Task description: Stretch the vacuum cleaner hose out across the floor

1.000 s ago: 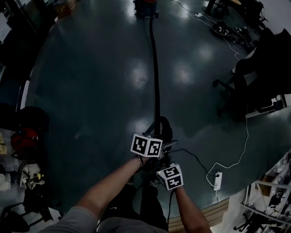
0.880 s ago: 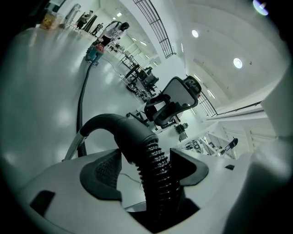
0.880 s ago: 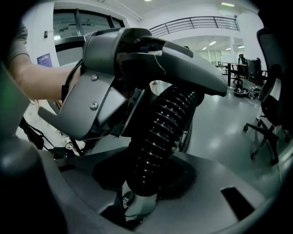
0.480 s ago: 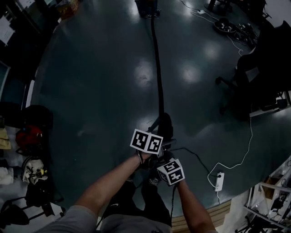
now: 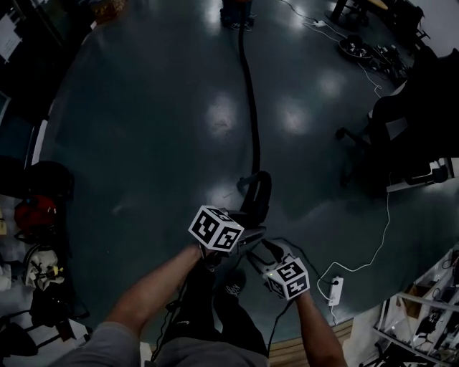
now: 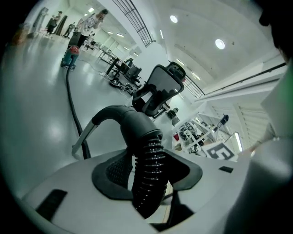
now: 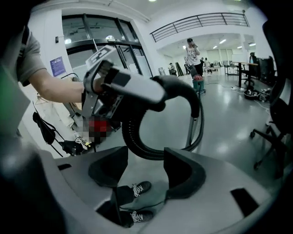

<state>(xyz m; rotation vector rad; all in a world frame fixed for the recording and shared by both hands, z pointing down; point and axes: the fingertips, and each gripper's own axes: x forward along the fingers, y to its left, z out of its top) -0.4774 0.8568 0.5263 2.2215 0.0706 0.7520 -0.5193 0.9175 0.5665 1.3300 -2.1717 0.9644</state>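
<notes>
Grip swap just happened. Left tongs (image 6: 147, 176) have just been closing and are now clamped on the ribbed part of the hose (image 6: 150, 151), just below its rigid curved end. Right tongs (image 7: 145, 171) have just been opening. Their jaws are apart and released, with only the shoes (image 7: 132, 189) showing through the gap. The hose loop sits beyond the tips, not touching. In the head view the right one has pulled off to the lower right, clear of the left. A second ago both sat side by side at the hose end.

My read: hand-over-hand, with the left carrying the end alone and the right free to regrab.

Hose runs from the vacuum cleaner (image 5: 235, 13) at top centre down the middle of the frame. It is nearly straight with a mild bend, then lifts off the floor (image 5: 143, 122) into the left tongs. Looks mostly stretched, so more pull may drag the machine.

Floor is dark, glossy and smooth with lamp reflections, so the hose should slide easily.

Room is a big open hall:
- Office chair (image 5: 387, 136) at right.
- Power strip (image 5: 334, 288) with white cable (image 5: 384, 229) at lower right, near the feet, so a snag risk.
- Bags (image 5: 32, 215) along the left edge.
- A person (image 6: 89, 23) stands near the vacuum cleaner, upper left of the left gripper view.
</notes>
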